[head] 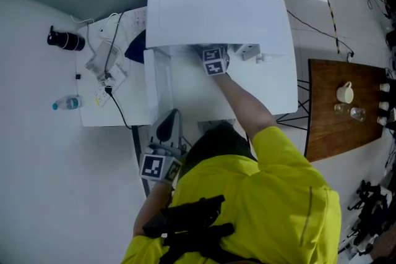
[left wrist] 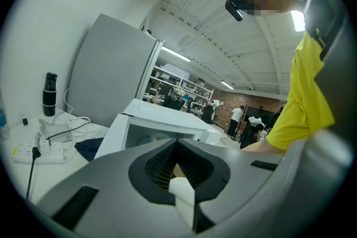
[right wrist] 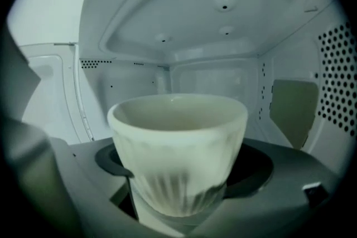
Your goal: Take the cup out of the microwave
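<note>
A pale ribbed cup [right wrist: 178, 147] stands upright inside the white microwave [head: 210, 3], filling the middle of the right gripper view. My right gripper [right wrist: 178, 200] reaches into the cavity and its jaws lie against both lower sides of the cup with no gap showing. From the head view only its marker cube and the rear of the right gripper [head: 213, 60] show at the oven mouth; the cup is hidden there. My left gripper [head: 162, 161] hangs back at the table's near edge, left of my body. Its jaws [left wrist: 178, 175] are shut, pointing toward the microwave [left wrist: 162, 120].
The microwave door [head: 156, 83] stands open to the left. Left of the oven lie a power strip with cables [head: 102, 71], a dark cloth [head: 135, 46], a black bottle [head: 65, 40] and a water bottle [head: 67, 103]. A wooden table [head: 328, 127] with a cup [head: 344, 93] stands right.
</note>
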{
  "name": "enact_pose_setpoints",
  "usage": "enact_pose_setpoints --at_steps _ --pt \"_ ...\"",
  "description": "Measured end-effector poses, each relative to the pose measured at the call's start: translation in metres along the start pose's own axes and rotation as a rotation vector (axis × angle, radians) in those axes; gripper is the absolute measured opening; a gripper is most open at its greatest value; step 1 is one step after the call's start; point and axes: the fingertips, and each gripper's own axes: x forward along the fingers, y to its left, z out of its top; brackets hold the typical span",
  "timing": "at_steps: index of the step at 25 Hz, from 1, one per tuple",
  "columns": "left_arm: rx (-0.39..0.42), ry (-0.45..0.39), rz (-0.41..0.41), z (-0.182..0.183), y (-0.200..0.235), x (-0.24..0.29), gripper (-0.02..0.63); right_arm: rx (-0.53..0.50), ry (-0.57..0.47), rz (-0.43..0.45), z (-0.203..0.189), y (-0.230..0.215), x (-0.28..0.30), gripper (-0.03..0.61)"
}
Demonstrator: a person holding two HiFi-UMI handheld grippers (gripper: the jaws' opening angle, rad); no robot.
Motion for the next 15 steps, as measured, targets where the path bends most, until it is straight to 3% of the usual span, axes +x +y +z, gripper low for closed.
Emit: enact_pose_setpoints --at_steps 5,10,15 --pt "-0.013 0.024 -0.004 -0.006 0.004 0.0 -0.006 -0.034 -0.036 0.078 0.004 0.025 -0.034 0.479" --pt "-0.019 -0.006 0.005 0.004 0.001 0.01 -0.006 -0.034 -0.054 0.171 -0.009 0.062 -0.108 0.479" --pt "-0.024 0.028 -0.041 -0.004 -0.016 0.019 -0.006 0.018 -0.008 0.151 -0.049 0.052 -0.201 0.479"
